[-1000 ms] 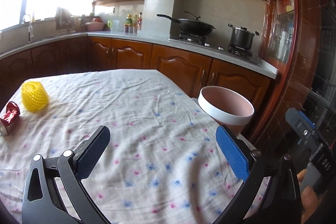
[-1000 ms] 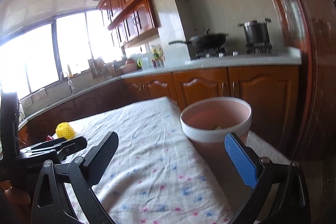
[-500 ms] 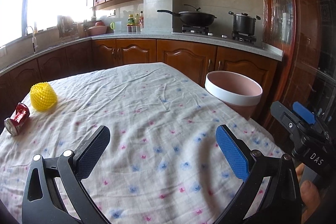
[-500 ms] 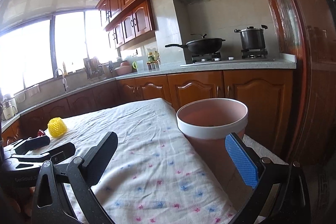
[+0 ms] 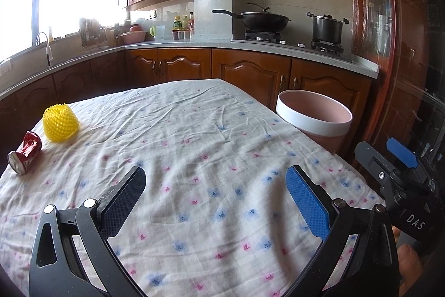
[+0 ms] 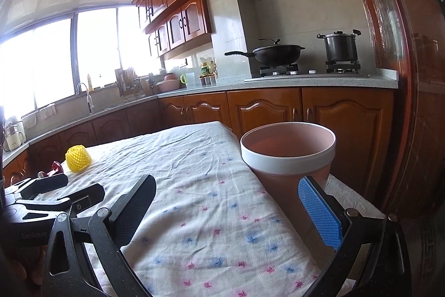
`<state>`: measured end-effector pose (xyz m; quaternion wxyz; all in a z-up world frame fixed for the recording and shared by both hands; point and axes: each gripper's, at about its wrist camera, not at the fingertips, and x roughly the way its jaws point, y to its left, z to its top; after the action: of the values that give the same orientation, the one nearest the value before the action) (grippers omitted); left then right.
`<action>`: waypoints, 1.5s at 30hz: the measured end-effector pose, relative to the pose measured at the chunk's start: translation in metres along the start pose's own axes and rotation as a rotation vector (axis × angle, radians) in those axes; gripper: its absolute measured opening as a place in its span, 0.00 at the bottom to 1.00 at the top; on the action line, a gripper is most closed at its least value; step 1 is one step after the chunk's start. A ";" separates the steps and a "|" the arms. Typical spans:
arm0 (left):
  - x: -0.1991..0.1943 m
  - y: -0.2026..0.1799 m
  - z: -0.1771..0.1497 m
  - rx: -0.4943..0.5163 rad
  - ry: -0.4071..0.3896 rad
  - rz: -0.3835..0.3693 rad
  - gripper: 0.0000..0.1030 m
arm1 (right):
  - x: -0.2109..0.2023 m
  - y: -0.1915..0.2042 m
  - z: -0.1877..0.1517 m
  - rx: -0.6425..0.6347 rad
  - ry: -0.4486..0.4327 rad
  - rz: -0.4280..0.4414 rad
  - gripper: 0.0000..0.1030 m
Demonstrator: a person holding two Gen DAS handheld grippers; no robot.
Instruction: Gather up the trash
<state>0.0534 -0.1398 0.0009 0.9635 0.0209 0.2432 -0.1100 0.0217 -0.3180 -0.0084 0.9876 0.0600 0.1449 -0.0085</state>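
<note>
Left gripper (image 5: 215, 195) and right gripper (image 6: 226, 203) are hovering over the cloth-covered bench (image 5: 194, 146) — fingers spread wide, gripping nothing. Crushed red can (image 5: 25, 153) is lying beside yellow foam net (image 5: 60, 124) at the far left; pink bin (image 6: 287, 155) is standing at the bench's right edge.

home kitchen, wok (image 5: 264, 20) on stove (image 6: 308, 71), wooden cabinets (image 5: 250, 71)

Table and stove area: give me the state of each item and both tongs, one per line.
left tongs: open, empty, over the tablecloth
right tongs: open, empty
red can: crushed, lying on its side
yellow foam net: on the table, beside the can
pink bin: upright, no lid, contents not visible
wok: on the burner, lid on
pot: on the burner, lid on
</note>
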 end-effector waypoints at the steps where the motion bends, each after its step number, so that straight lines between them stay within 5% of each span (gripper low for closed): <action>1: 0.000 0.000 0.000 0.000 0.000 0.000 1.00 | 0.000 0.000 -0.001 0.000 0.002 0.001 1.00; 45: -0.002 0.002 0.000 0.009 -0.012 0.002 1.00 | 0.003 -0.004 -0.003 0.009 0.011 0.025 1.00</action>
<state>0.0521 -0.1375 0.0014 0.9649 0.0249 0.2371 -0.1101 0.0237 -0.3220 -0.0129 0.9865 0.0665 0.1493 0.0036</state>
